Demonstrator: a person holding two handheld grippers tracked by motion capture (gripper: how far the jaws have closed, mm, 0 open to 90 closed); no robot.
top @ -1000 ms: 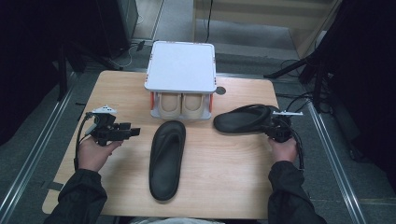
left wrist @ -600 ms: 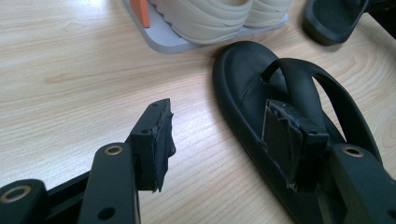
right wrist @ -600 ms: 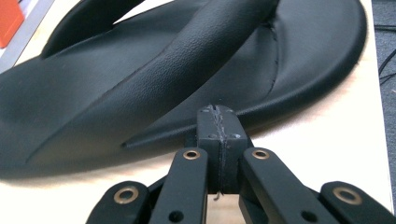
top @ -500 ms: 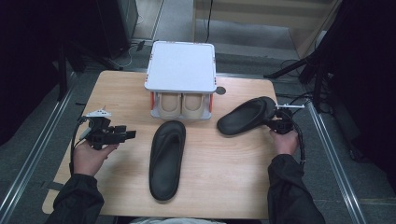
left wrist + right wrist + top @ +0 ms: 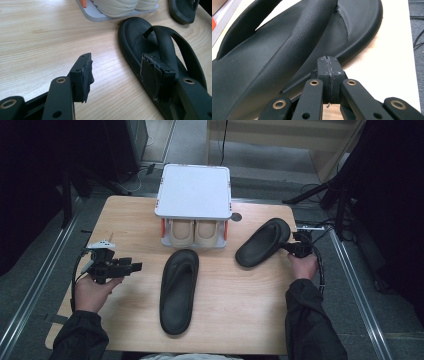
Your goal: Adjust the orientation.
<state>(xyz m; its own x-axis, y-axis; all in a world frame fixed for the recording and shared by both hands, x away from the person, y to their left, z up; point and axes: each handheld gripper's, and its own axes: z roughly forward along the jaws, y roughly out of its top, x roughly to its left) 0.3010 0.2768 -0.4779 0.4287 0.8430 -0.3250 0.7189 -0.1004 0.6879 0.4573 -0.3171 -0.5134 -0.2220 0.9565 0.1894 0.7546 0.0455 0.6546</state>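
On the worktop [image 5: 125,215]: 2 black flip-flops and 1 small white shoe rack.
Right tongs [image 5: 329,72]: pads pressed together with nothing visibly clamped between them; their tips sit at the edge of the right flip-flop [image 5: 263,242], touching or just beside its strap and sole, which of the 2 cannot be told.
Left tongs [image 5: 117,72]: pads well apart, empty, hovering over bare wood just beside the left flip-flop [image 5: 178,290].
Right flip-flop: lies slanted near the worktop's right edge, toe toward the back corner, well apart from its partner.
Left flip-flop: lies straight, strap up, in front of the rack, toe almost at the rack's base.
Step in hand: judged as nudging or lining up the right flip-flop with the closed tongs, not lifting it.
Next move: likely calls for opening the right tongs and taking the strap or sole edge, or pushing on until the pair lies side by side.
Shoe rack [image 5: 194,190]: flat white top on orange posts.
Rack contents: 1 pair of beige shoes [image 5: 194,232] on the lower tier, toes facing the person; top tier bare.
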